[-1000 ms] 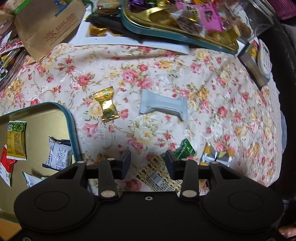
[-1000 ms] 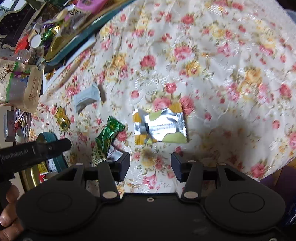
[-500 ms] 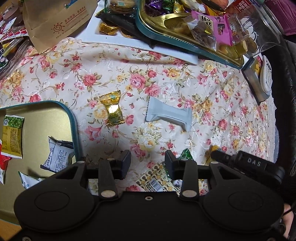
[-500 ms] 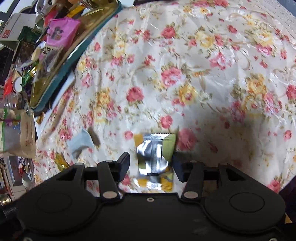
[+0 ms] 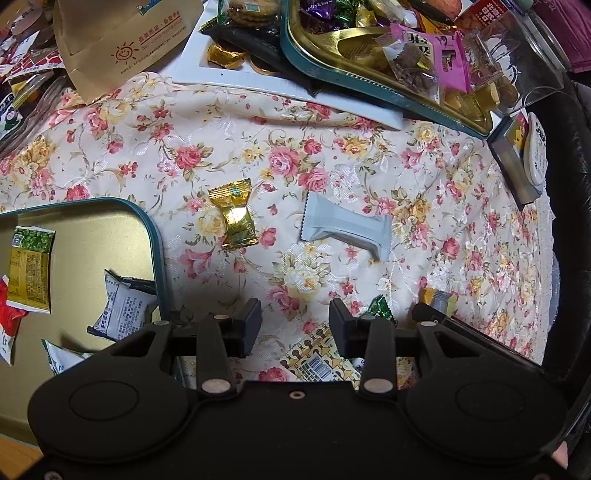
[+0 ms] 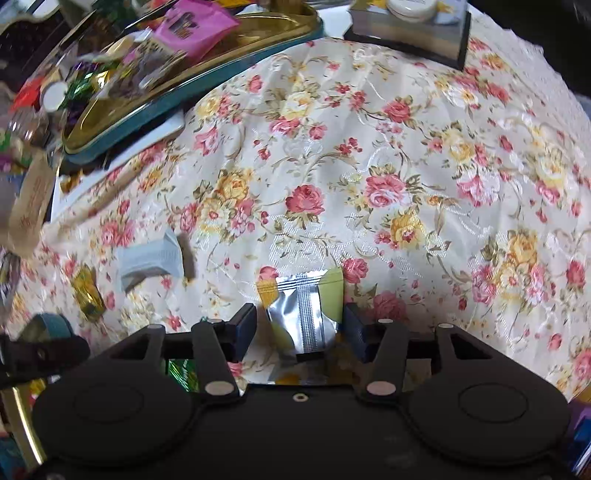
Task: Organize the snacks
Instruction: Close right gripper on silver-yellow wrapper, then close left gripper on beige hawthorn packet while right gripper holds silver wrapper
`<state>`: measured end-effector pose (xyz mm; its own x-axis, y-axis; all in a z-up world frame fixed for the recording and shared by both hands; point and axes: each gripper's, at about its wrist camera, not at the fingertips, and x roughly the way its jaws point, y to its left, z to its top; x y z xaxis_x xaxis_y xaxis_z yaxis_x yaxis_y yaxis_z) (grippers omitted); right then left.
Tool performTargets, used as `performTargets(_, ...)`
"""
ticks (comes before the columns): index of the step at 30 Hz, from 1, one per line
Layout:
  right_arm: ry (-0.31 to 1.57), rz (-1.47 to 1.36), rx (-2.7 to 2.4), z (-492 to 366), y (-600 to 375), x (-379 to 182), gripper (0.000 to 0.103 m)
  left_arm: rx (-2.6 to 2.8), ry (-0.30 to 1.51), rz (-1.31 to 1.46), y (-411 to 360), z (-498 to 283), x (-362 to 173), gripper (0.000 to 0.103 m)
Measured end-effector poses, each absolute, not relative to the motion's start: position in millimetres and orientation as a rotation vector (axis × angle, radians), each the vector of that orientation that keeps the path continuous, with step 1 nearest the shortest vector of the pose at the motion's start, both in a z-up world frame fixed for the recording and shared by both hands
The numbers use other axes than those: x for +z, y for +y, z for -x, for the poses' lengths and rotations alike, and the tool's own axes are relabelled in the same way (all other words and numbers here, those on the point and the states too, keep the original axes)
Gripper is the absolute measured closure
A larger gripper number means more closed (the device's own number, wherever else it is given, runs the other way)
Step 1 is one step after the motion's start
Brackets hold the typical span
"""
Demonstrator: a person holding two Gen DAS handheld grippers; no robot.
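Readable print: "Jellykiss" on a purple candy [image 5: 320, 8] in the far tray [image 5: 369, 83]; orange sun logo and small Chinese characters, too small to read, on the paper bag [image 5: 122, 40] far left; barcode on a patterned packet [image 5: 317, 363] under the left gripper [image 5: 294, 323].

Left gripper: fingers spread wide, holding nothing, poised above the floral tablecloth [image 5: 229, 147]. Gold candy [image 5: 236, 218] and grey bar [image 5: 347, 230] lying apart beyond it; near tray [image 5: 157, 243] at left, with several packets inside.

Right gripper [image 6: 300, 326]: fingers partly apart, straddling the silver packet [image 6: 306, 314]. Right pad [image 6: 354, 328] against the packet's edge; left pad [image 6: 245, 326] just clear of it.
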<state>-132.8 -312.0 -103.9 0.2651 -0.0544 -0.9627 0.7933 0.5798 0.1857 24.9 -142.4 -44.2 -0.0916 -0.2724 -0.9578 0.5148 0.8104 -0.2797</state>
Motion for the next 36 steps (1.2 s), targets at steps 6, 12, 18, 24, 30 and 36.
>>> performTargets(6,1.223,-0.602,-0.636,130.5,-297.8,-103.0,0.061,-0.719,1.508,-0.286,-151.0,-5.3,-41.4,0.055)
performTargets(12,1.209,-0.644,-0.656,140.4,-306.7,-100.6,0.066,-0.740,1.555,-0.295,-152.3,13.8,-48.6,0.055)
performTargets(18,1.187,-0.697,-0.662,147.6,-312.3,-94.6,0.066,-0.709,1.569,-0.282,-158.0,22.1,-54.9,0.055)
performTargets(24,1.180,-0.714,-0.649,147.6,-312.2,-94.1,0.066,-0.661,1.574,-0.355,-161.3,31.3,-64.0,0.055)
performTargets(30,1.171,-0.728,-0.642,147.0,-311.7,-92.2,0.066,-0.638,1.584,-0.376,-159.6,40.1,-69.1,0.055)
performTargets(36,1.163,-0.726,-0.639,147.2,-310.4,-89.5,0.066,-0.609,1.652,-0.279,-154.6,37.5,-80.8,0.055)
